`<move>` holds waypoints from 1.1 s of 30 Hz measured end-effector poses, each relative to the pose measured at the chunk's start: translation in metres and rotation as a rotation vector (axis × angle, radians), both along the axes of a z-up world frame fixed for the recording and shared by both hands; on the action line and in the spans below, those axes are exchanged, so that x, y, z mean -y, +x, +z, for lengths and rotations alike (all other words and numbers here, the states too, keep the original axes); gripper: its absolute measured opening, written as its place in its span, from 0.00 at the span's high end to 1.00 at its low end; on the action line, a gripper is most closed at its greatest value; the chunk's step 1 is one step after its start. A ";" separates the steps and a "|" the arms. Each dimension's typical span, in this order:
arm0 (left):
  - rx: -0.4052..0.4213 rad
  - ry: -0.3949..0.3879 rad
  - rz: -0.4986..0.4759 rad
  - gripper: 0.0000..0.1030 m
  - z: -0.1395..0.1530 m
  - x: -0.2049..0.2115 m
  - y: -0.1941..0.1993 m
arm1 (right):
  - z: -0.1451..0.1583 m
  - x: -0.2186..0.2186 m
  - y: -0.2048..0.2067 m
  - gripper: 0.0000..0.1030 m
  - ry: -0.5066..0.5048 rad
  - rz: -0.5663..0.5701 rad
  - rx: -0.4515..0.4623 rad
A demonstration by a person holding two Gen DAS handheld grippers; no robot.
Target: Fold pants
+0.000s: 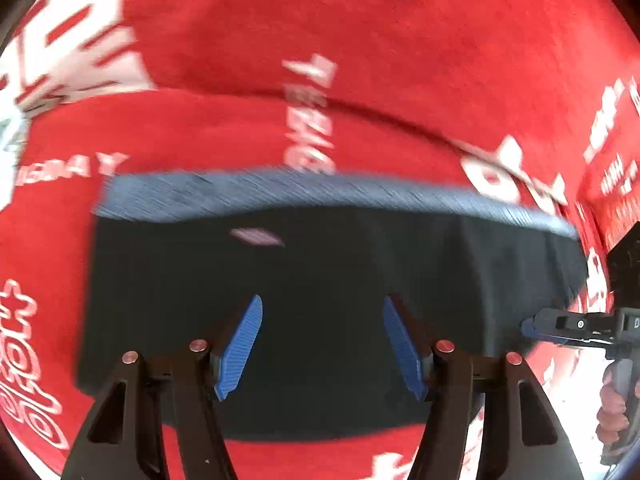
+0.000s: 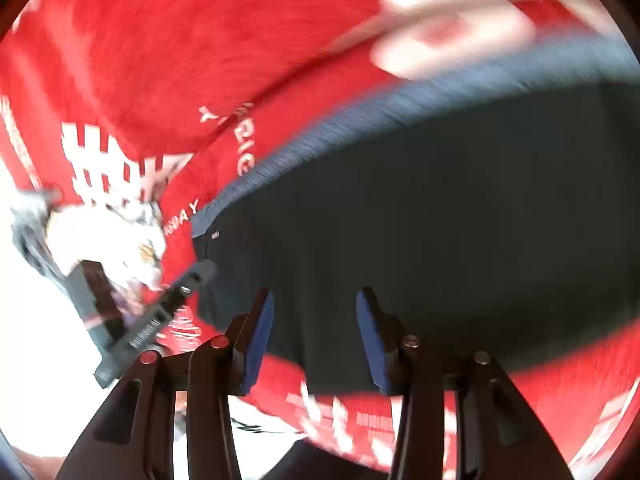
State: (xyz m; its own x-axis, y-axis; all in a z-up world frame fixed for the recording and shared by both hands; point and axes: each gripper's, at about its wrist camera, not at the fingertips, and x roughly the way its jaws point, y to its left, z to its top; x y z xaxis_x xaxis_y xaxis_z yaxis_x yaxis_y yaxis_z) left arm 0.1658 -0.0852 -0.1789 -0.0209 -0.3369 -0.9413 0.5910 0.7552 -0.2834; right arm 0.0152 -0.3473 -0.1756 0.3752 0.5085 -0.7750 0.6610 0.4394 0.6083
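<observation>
The pants (image 1: 304, 300) are dark, with a blue ribbed waistband (image 1: 280, 192), and lie folded flat on a red cloth (image 1: 280, 20) with white print. My left gripper (image 1: 322, 308) is open and empty above the pants' near part. The right gripper (image 1: 528, 326) shows at the pants' right edge in the left wrist view. In the right wrist view the pants (image 2: 440, 220) fill the right half, with the waistband (image 2: 360, 120) along the far edge. My right gripper (image 2: 316, 300) is open and empty over the pants' near left part. The left gripper (image 2: 208, 270) reaches in by the pants' left corner.
The red cloth (image 2: 140, 60) covers the surface all around the pants. A bright white area (image 2: 40, 340) lies at the lower left of the right wrist view. A hand (image 1: 612, 404) holds the right gripper's handle at the right edge of the left wrist view.
</observation>
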 end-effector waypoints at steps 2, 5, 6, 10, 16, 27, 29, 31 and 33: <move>0.009 0.050 -0.027 0.38 -0.015 0.014 -0.016 | -0.005 0.001 -0.033 0.54 0.065 -0.085 -0.013; 0.117 0.081 -0.068 0.32 -0.020 0.018 -0.032 | -0.017 0.002 -0.066 0.54 0.118 -0.167 -0.036; 0.124 0.095 -0.083 0.32 -0.020 0.020 -0.034 | -0.021 0.001 -0.071 0.54 0.129 -0.183 -0.039; 0.094 0.081 -0.075 0.32 -0.023 0.019 -0.026 | -0.038 -0.001 -0.079 0.54 0.166 -0.231 -0.007; 0.111 0.083 -0.090 0.32 -0.021 0.018 -0.035 | -0.056 -0.011 -0.069 0.53 0.229 -0.246 0.059; 0.129 0.088 -0.109 0.32 -0.029 0.028 -0.041 | -0.028 -0.031 -0.051 0.92 -0.023 -0.031 0.033; 0.144 0.102 -0.120 0.32 -0.029 0.030 -0.044 | -0.042 -0.037 -0.054 0.92 -0.049 -0.013 0.008; 0.147 0.104 -0.123 0.32 -0.029 0.031 -0.044 | -0.042 -0.036 -0.061 0.87 -0.025 -0.051 0.024; 0.153 0.114 -0.132 0.32 -0.028 0.033 -0.045 | -0.041 -0.035 -0.070 0.85 0.004 -0.059 0.010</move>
